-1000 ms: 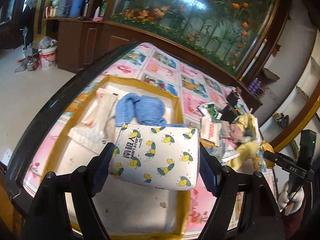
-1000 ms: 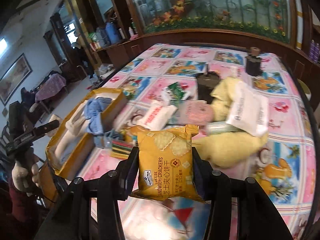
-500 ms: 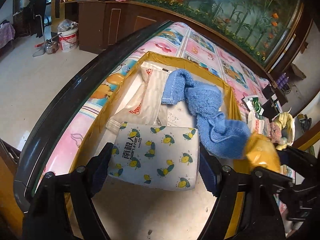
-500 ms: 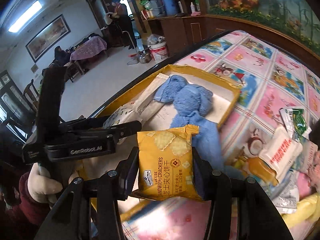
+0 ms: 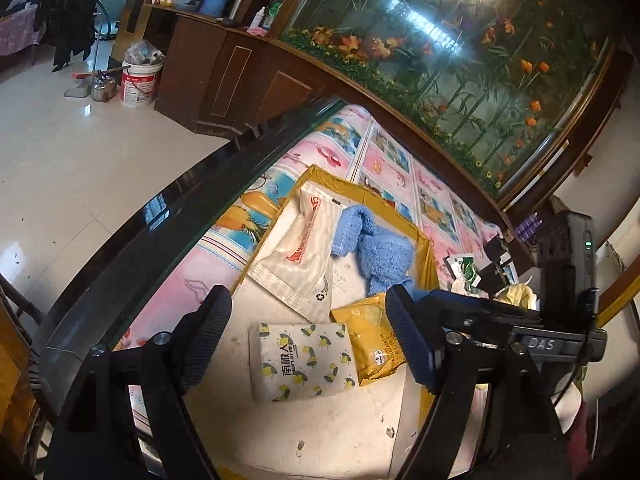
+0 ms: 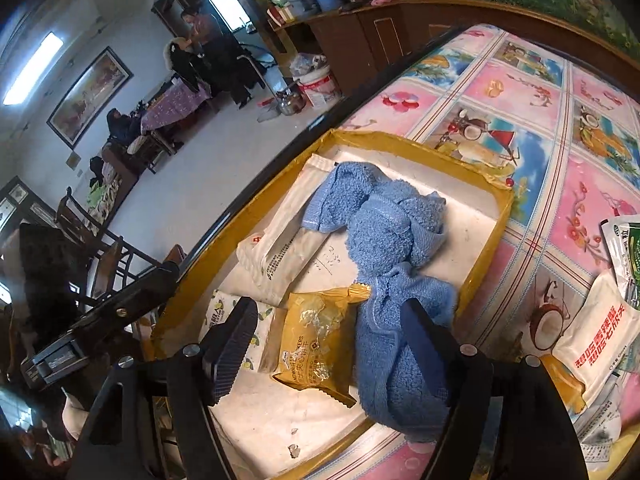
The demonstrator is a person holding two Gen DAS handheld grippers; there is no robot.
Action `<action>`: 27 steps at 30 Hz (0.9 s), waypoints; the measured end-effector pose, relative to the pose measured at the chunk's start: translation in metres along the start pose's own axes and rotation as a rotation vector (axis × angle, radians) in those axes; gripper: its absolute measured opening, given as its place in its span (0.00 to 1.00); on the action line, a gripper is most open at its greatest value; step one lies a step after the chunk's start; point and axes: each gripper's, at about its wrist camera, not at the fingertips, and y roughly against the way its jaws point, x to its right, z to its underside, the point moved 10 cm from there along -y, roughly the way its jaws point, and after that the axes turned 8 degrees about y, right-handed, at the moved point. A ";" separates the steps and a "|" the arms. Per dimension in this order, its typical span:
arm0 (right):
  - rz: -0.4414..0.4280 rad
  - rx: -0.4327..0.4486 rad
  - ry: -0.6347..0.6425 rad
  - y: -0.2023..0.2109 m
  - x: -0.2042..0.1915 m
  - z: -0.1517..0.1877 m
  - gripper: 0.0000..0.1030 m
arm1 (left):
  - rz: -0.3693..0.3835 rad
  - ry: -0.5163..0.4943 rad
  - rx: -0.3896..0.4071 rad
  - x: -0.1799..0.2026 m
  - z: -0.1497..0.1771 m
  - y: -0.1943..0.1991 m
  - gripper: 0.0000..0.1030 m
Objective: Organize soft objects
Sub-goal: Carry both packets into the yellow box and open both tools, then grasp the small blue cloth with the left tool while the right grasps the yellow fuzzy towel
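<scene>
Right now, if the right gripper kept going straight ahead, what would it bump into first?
Most likely the yellow cracker packet, lying in the box between the open right gripper's fingers. Depth is hard to judge; the blue towel lies just beside it.

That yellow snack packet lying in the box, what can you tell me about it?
The yellow cracker packet is a crinkly, shiny plastic pouch with crimped ends and "Sandwich Crackers" print. It lies flat, free of both tongs, on the box floor, overlapping the lemon-print pack on one side and touching the blue towel on the other.
</scene>
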 end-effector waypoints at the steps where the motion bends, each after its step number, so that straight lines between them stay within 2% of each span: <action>1: 0.014 -0.051 0.004 -0.010 0.000 0.000 0.74 | 0.011 0.005 0.009 0.000 0.000 0.003 0.77; 4: 0.086 -0.127 0.038 -0.030 -0.004 -0.008 0.79 | 0.029 0.005 0.029 0.002 0.000 0.011 0.77; 7: 0.043 -0.186 0.002 -0.052 -0.009 -0.012 0.79 | 0.033 -0.005 0.050 0.003 -0.001 0.019 0.77; 8: 0.062 -0.167 0.006 -0.053 -0.009 -0.018 0.79 | 0.035 -0.007 0.057 0.003 -0.002 0.022 0.77; 9: 0.045 -0.143 0.011 -0.053 -0.011 -0.023 0.79 | 0.038 -0.009 0.066 0.004 -0.003 0.024 0.77; 11: -0.029 -0.063 0.010 -0.043 -0.014 -0.034 0.76 | 0.045 -0.007 0.074 0.006 -0.003 0.027 0.77; 15: -0.066 0.099 -0.032 0.014 -0.002 -0.036 0.77 | 0.039 -0.025 0.080 0.010 -0.003 0.034 0.77; 19: 0.083 0.215 -0.039 0.088 0.038 -0.006 0.78 | 0.046 -0.064 0.076 0.024 0.005 0.036 0.79; 22: 0.177 0.254 -0.098 0.129 0.080 0.031 0.80 | 0.063 -0.140 0.040 0.050 0.021 0.031 0.79; 27: 0.235 0.269 -0.246 0.165 0.143 0.102 0.80 | 0.087 -0.348 -0.072 0.117 0.068 0.007 0.79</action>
